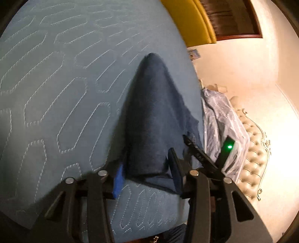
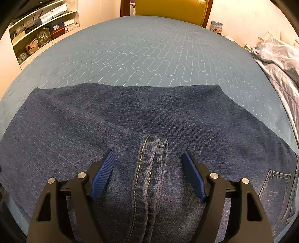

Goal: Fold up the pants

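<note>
One pair of dark blue denim jeans (image 2: 130, 115) lay spread across a bed with a light blue quilted cover (image 2: 149, 56), stitched in pale elongated hexagon lines. Off the bed's right edge sat a crumpled silvery-blue satin blanket (image 2: 276, 56) against a cream tufted headboard (image 1: 252, 149). A yellow chair (image 2: 168, 9) stood beyond the far end, and a white shelf unit (image 2: 43, 28) crammed with boxes and bags lined the wall at left.

The right claw (image 2: 148, 158) stood wide open, its two ribbed blue pads (image 2: 102, 173) either side of a bunched, stitched seam ridge (image 2: 149, 168), holding nothing. One back pocket (image 2: 276, 187) showed at lower right.

In the left wrist view, the left claw (image 1: 147, 166) also sat open, a peaked fold of the jeans (image 1: 153, 112) between its fingers; whether the fingers touched the cloth, I could not tell. A second black device with one green light (image 1: 229, 146) crowded in on its right.
</note>
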`<state>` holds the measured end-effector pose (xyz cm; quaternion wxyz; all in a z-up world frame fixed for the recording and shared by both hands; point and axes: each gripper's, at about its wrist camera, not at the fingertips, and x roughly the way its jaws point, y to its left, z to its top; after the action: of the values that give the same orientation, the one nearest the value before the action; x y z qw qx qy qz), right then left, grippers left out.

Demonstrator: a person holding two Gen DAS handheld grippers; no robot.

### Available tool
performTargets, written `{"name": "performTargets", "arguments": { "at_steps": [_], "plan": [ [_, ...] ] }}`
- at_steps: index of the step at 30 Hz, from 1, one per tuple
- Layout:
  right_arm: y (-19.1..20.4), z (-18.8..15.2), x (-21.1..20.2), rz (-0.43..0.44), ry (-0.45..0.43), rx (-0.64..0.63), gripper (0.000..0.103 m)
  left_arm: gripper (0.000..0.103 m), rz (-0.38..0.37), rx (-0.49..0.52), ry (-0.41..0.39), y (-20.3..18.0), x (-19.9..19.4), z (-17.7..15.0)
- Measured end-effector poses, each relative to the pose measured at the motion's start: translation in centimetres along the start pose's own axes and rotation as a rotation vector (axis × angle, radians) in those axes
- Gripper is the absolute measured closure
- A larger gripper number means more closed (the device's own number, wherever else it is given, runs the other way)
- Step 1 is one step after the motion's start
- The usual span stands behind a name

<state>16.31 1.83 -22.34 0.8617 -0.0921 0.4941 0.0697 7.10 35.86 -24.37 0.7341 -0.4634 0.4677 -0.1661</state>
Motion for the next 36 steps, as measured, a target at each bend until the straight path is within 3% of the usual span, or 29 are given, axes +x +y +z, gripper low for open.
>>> {"name": "performTargets", "arguments": {
  "at_steps": [3,5,8,12,16,20,22,26,27,28,31,32,35,36],
  "plan": [
    [-0.3,0.6,0.1,0.007,0.025,-0.005,0.032,0.081,0.005,-0.026,-0.032,0.4,-0.6,-0.5],
    [-0.6,1.5,-0.1,0.000,0.056,-0.013,0.031,0.084,0.031,0.039,-0.058,-0.8,-1.2,-0.9],
    [0.1,3.3,-2.2,-0.081,0.058,-0.030,0.031,0.085,0.076,0.101,-0.099,-2.7,-2.3,-1.1],
    [5.1,7.8,-6.7,0.051,0.056,-0.105,0.029,0.087,0.183,0.220,-0.151,-5.5,-2.6,-2.3],
    [12.8,11.1,-6.6,0.233,0.204,-0.205,0.029,0.087,0.259,0.290,-0.201,-7.2,-3.0,-3.6],
    [19.8,12.2,-4.2,0.208,0.333,-0.339,0.029,0.088,0.328,0.381,-0.253,-9.1,-3.2,-5.1],
    [21.2,12.6,-3.5,0.196,0.354,-0.349,0.029,0.088,0.355,0.429,-0.272,-10.2,-3.0,-6.0],
    [23.3,12.1,-1.5,0.085,0.394,-0.427,0.031,0.088,0.386,0.472,-0.300,-11.3,-2.8,-7.0],
    [23.4,11.9,-1.3,0.059,0.387,-0.453,0.037,0.088,0.388,0.483,-0.304,-11.3,-2.9,-7.1],
    [23.4,11.6,-1.2,0.046,0.385,-0.470,0.058,0.088,0.383,0.492,-0.308,-11.7,-3.0,-7.3],
    [22.4,11.7,-1.7,0.075,0.375,-0.452,0.077,0.087,0.351,0.477,-0.318,-11.9,-3.2,-7.5],
    [22.3,11.5,-1.9,0.079,0.369,-0.445,0.080,0.082,0.334,0.460,-0.326,-11.6,-3.3,-7.5],
    [20.7,11.6,-2.8,0.120,0.358,-0.390,0.085,0.047,0.339,0.417,-0.366,-10.7,-3.9,-7.9],
    [20.2,11.8,-3.1,0.120,0.357,-0.362,0.085,0.046,0.328,0.396,-0.370,-10.3,-3.8,-8.3]
  ]
}}
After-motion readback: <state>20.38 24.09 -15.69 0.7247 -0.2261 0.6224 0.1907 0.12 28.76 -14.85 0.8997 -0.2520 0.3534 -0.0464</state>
